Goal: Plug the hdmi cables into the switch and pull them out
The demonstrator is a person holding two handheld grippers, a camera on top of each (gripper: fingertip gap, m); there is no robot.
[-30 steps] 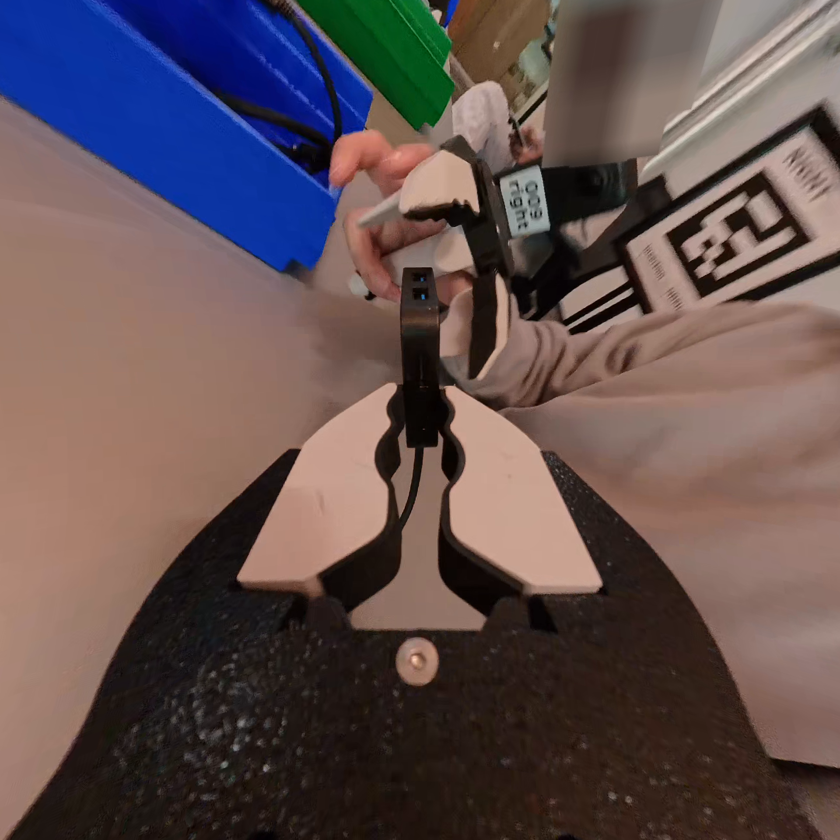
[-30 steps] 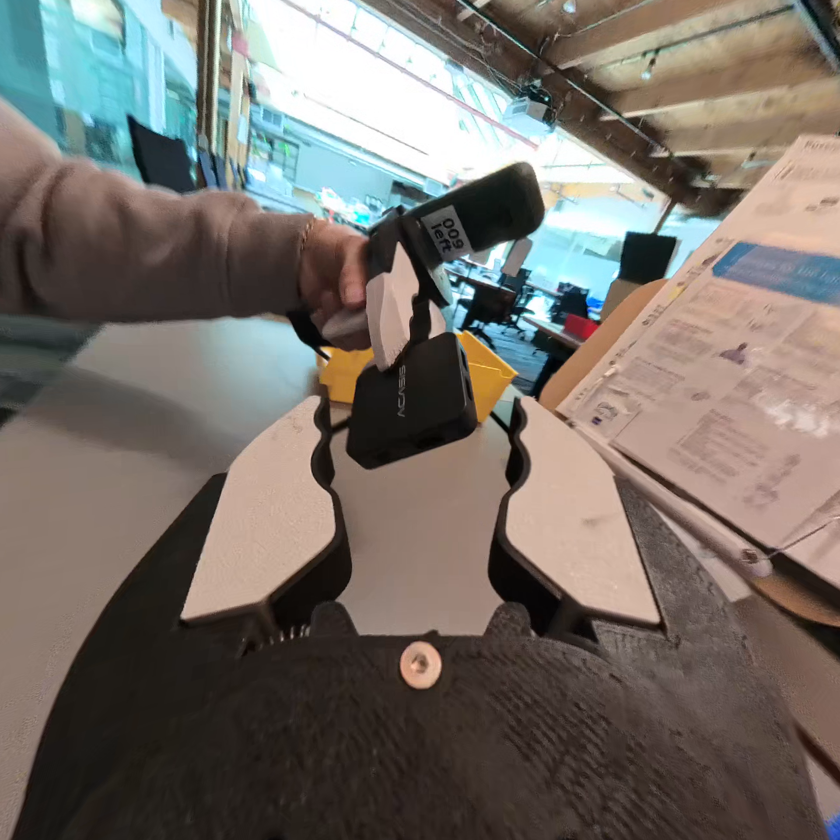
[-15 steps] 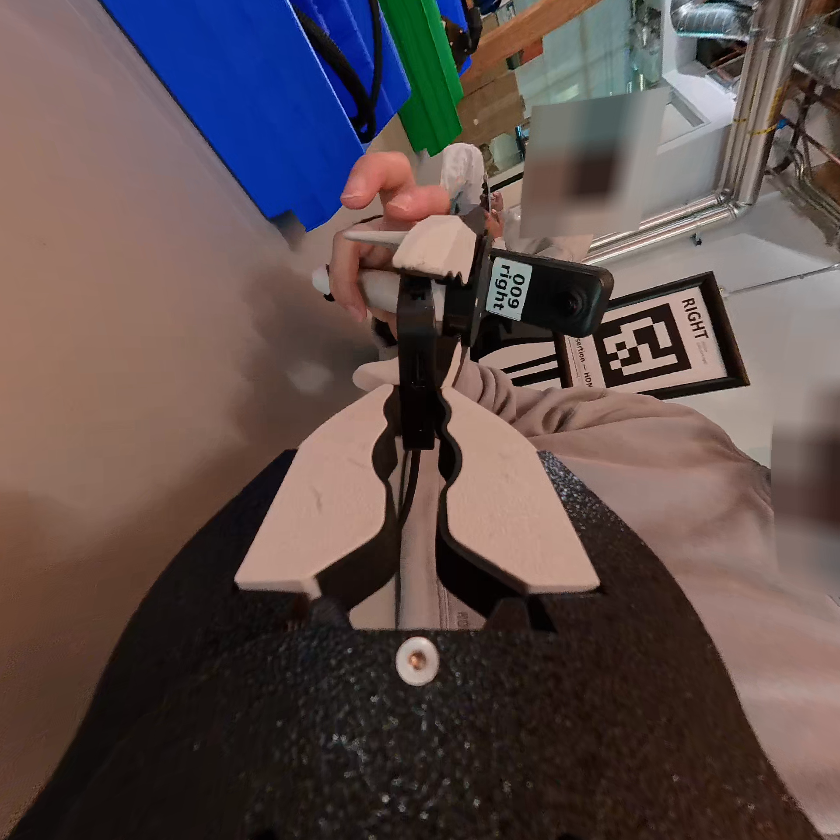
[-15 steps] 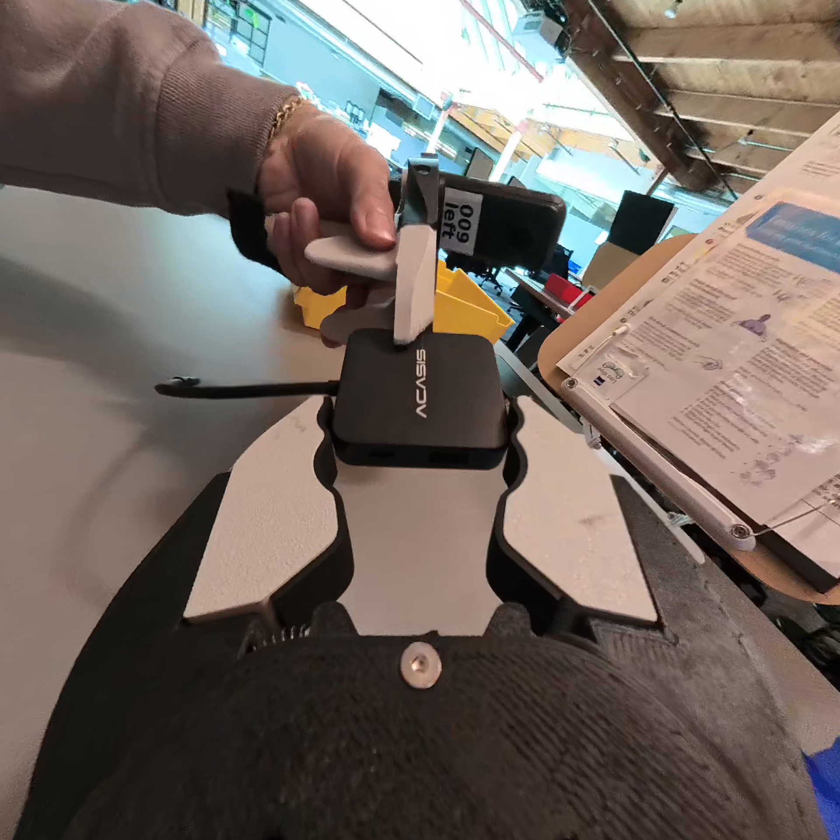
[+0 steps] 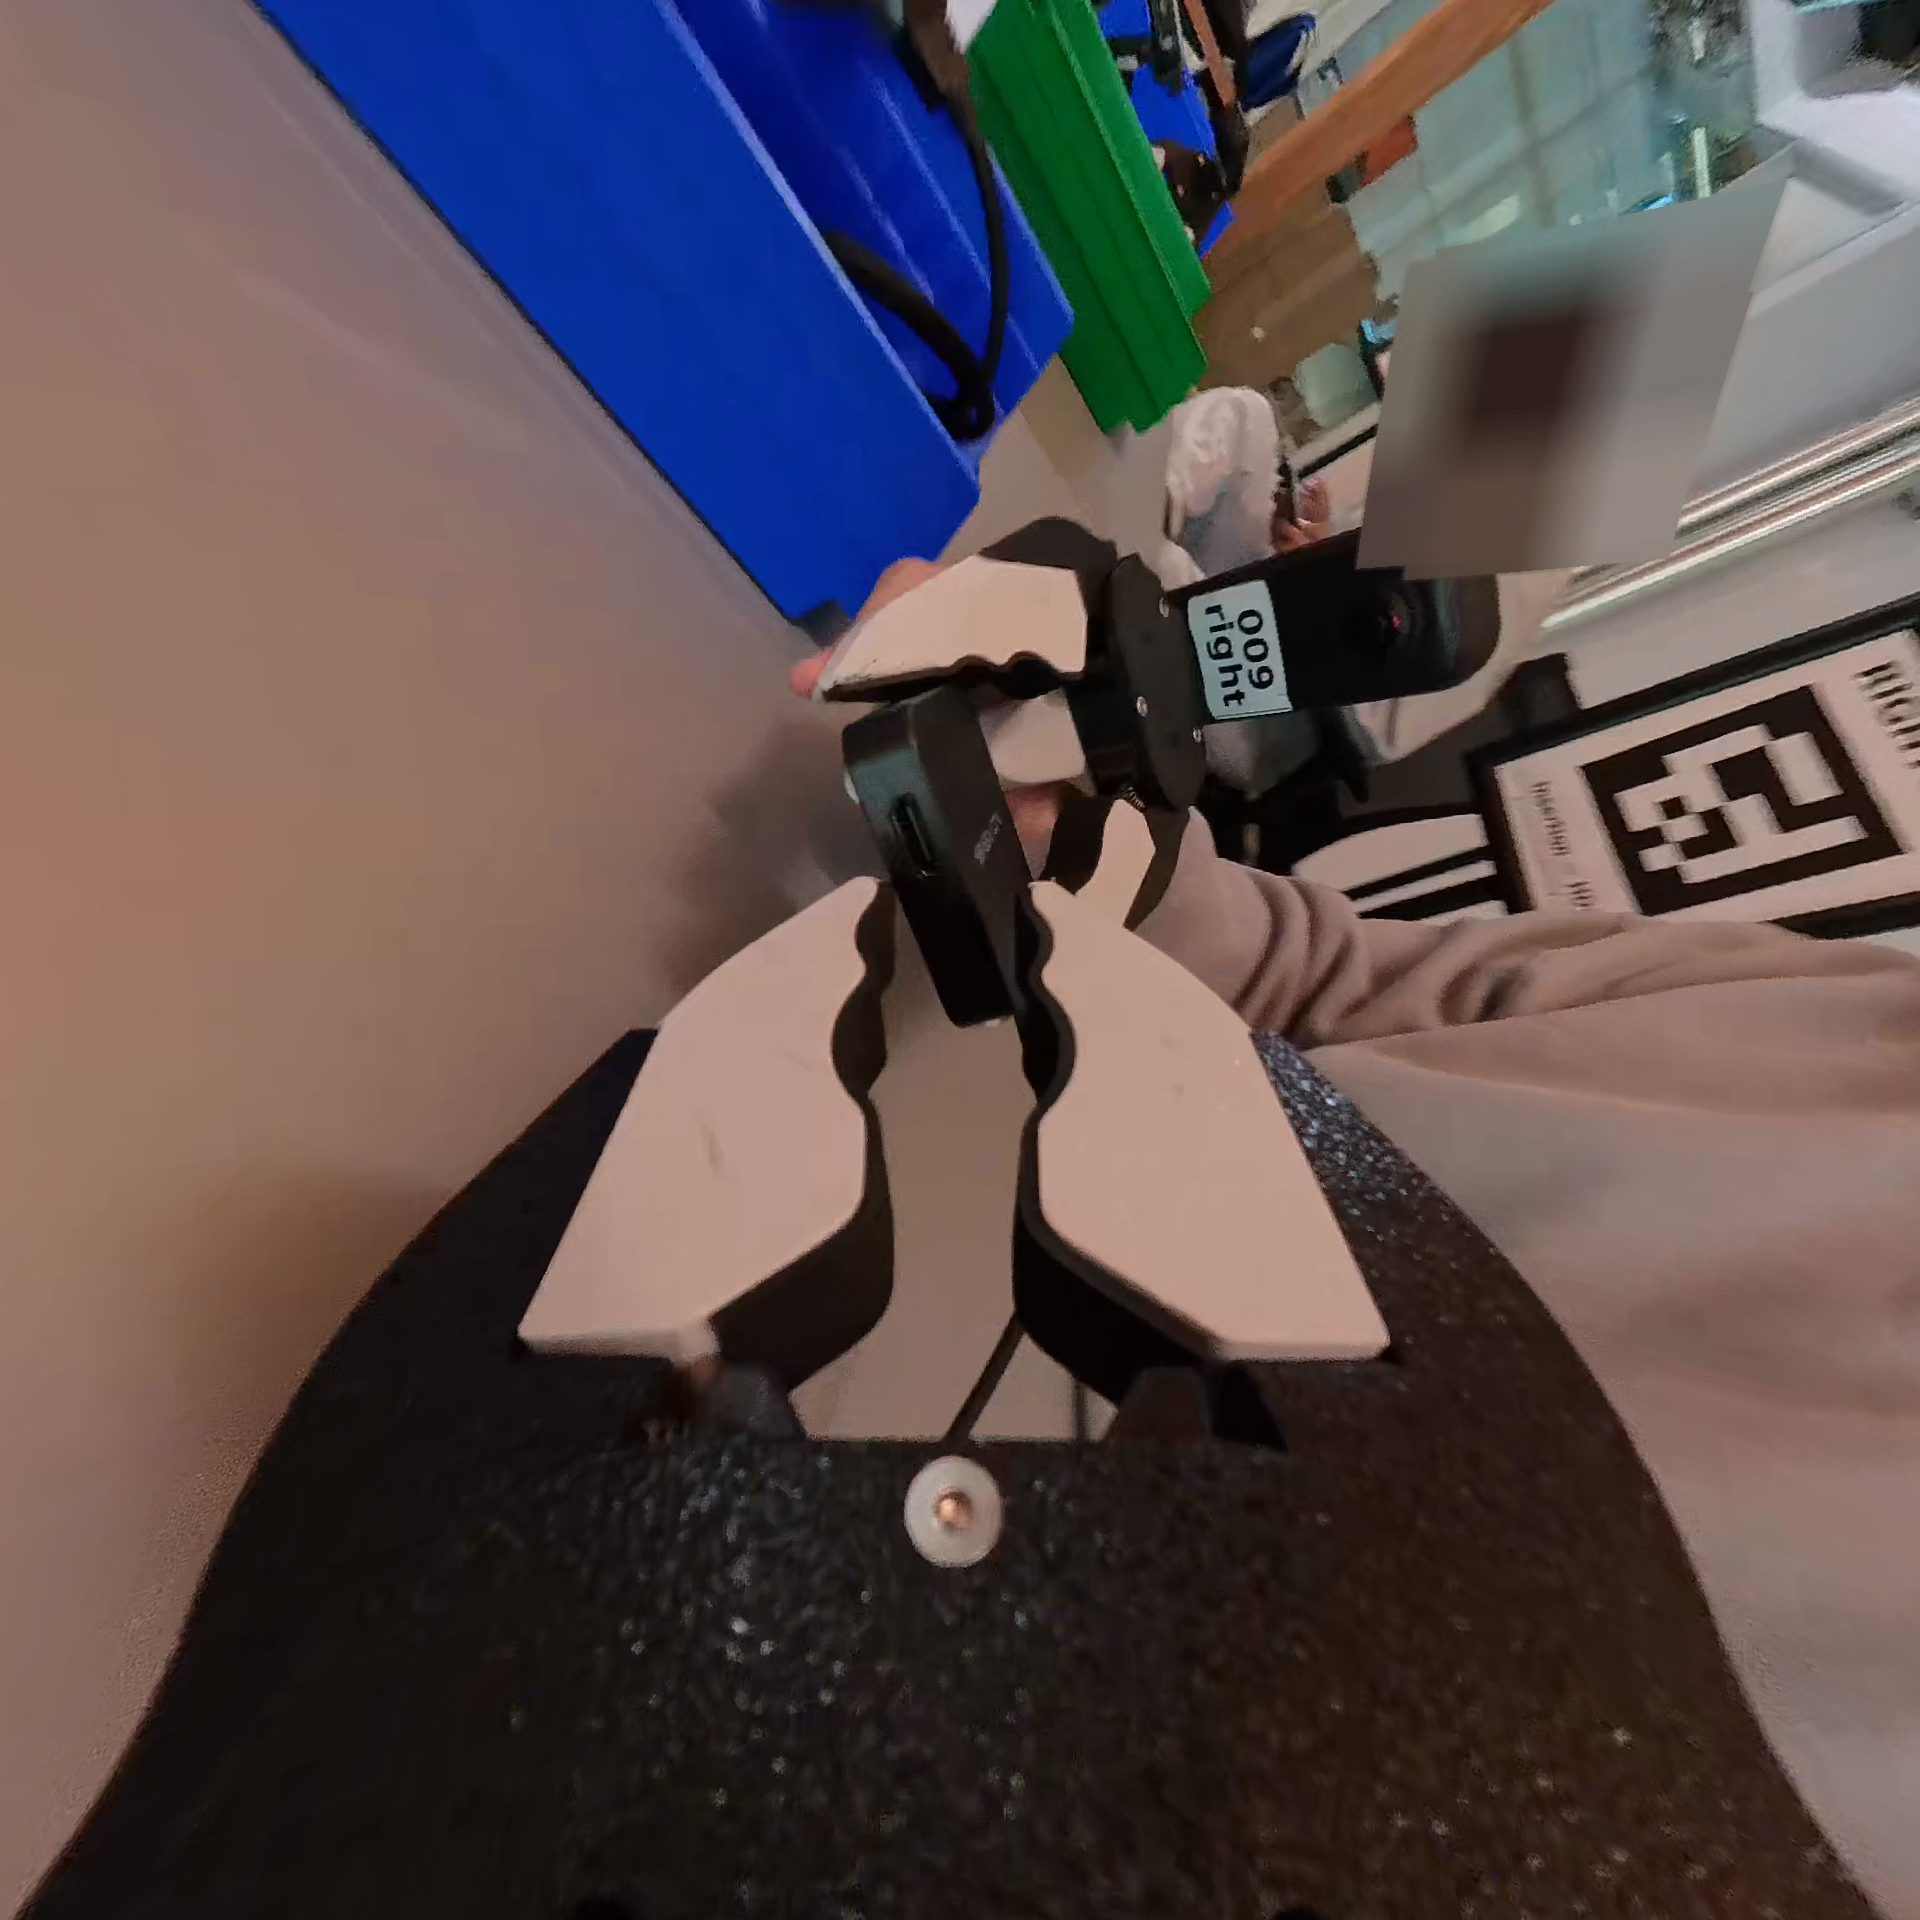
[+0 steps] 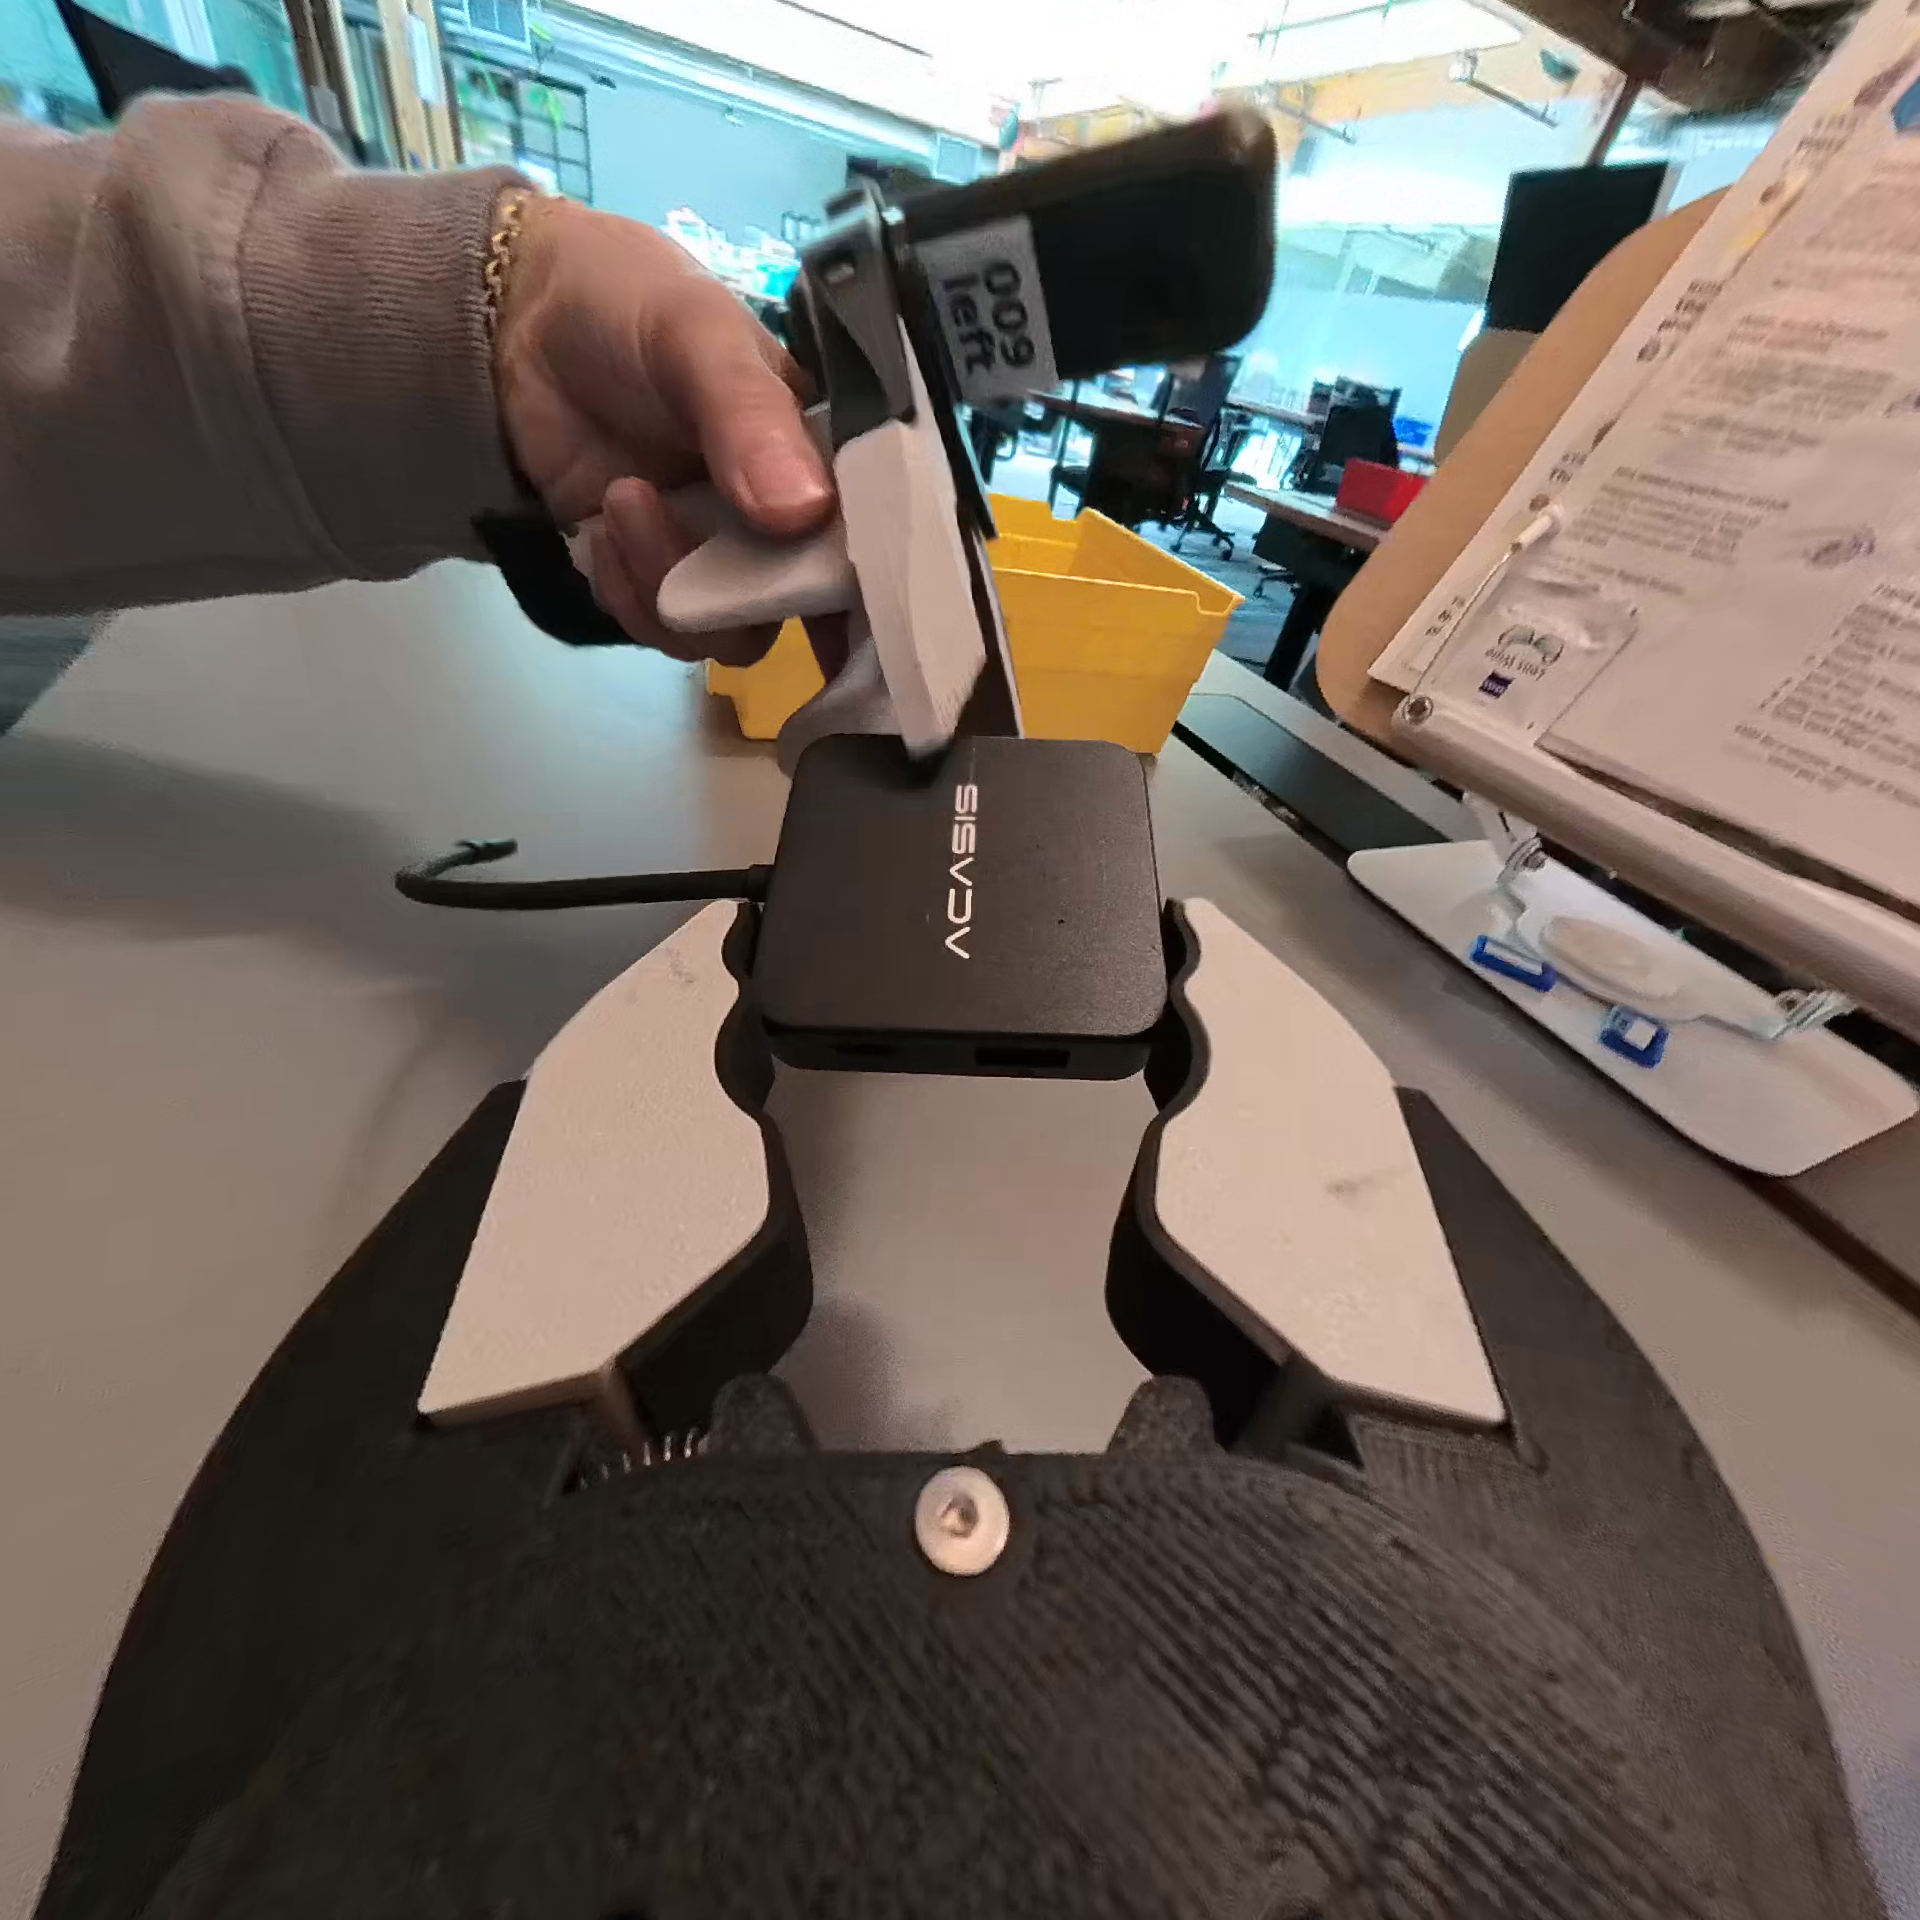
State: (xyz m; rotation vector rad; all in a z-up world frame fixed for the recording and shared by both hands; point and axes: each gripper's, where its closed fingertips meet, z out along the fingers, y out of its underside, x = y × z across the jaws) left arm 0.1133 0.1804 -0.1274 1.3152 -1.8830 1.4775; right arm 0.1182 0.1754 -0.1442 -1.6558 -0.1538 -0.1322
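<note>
The black square switch is level just above the grey table, its port edge facing the right wrist camera. My left gripper comes down from above and is shut on the switch's far edge. In the left wrist view my left gripper pinches the switch edge-on. My right gripper is open, and its fingertips closely flank the switch's two sides. It also shows in the left wrist view. The switch's own thin black cable trails left. No HDMI plug sits in the visible ports.
A blue bin with black cables and a green bin stand beyond the switch. A yellow bin sits behind it. A tilted board with papers on a white stand is at the right.
My left gripper has carried the switch in between my right gripper's fingers and turned it level. My right gripper's opening has stayed the same width.
</note>
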